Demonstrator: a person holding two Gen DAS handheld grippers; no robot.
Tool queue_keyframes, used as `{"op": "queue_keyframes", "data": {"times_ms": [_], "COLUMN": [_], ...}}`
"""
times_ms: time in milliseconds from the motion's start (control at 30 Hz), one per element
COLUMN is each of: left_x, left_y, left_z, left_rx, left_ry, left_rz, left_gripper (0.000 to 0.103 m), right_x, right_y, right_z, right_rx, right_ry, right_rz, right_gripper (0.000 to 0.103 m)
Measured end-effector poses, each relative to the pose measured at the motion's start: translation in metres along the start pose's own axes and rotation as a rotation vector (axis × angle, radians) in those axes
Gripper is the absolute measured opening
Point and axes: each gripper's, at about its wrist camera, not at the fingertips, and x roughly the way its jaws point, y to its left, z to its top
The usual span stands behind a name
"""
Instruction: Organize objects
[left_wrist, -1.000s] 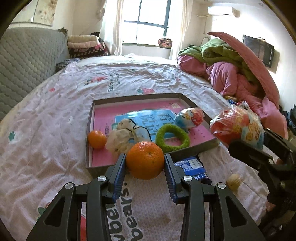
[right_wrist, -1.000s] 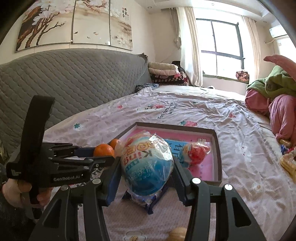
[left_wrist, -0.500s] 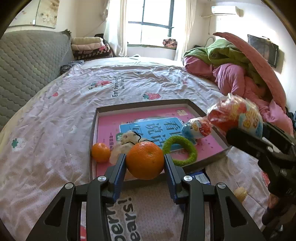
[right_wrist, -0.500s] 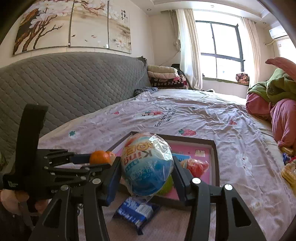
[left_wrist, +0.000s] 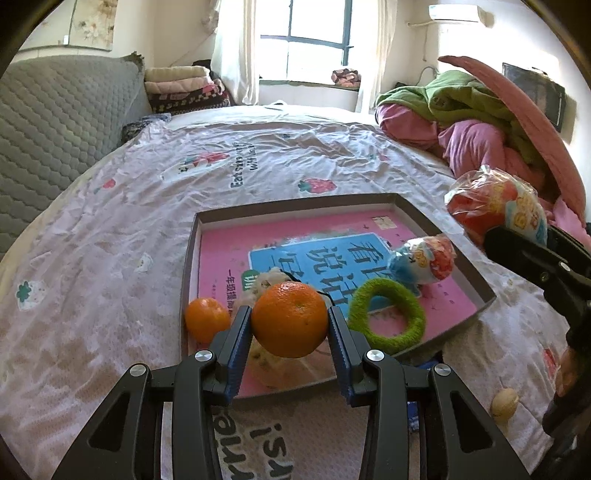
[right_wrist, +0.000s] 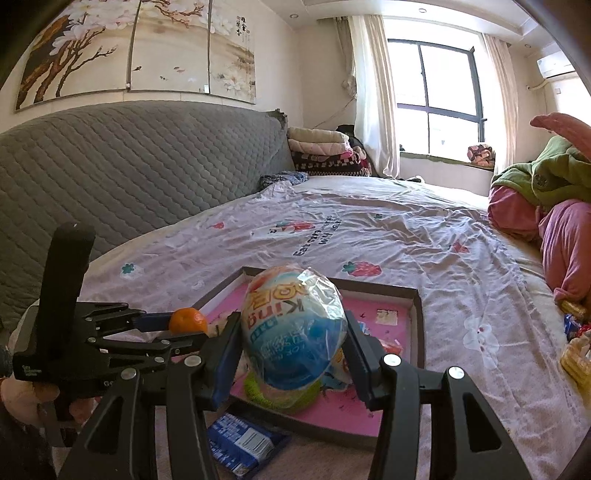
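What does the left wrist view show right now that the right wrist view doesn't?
Left wrist only: a second orange at the box's near left corner, a pale plush toy, and a small nut-like thing on the sheet.

Right wrist only: the flower painting above the headboard.

Both: the shallow box, the green ring, the left claw shut on an orange, and the right claw shut on the wrapped toy egg.

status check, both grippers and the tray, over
Left gripper shut on orange, over tray near edge. Right gripper shut on wrapped egg toy. Tray already holds small orange, green ring, second egg.
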Motion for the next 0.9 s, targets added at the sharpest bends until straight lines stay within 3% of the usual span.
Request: {"op": "queue_keyframes", "data": {"times_ms": [300, 900], "left_x": [0.003, 0.017], "left_y": [0.005, 0.007], "left_z": [0.011, 0.006], "left_rx": [0.003, 0.006], "left_ry": [-0.024, -0.002], "left_rz": [-0.008, -0.024], "left_gripper": [0.042, 0.042], "right_x": [0.007, 0.038], "right_y": [-0.003, 0.001], "right_z": [0.005, -0.018], "right_rx": [-0.019, -0.034], "right_ry": [0.0, 0.138], "right_rz": [-0.009, 0.02], "right_gripper": [0.052, 0.052]}}
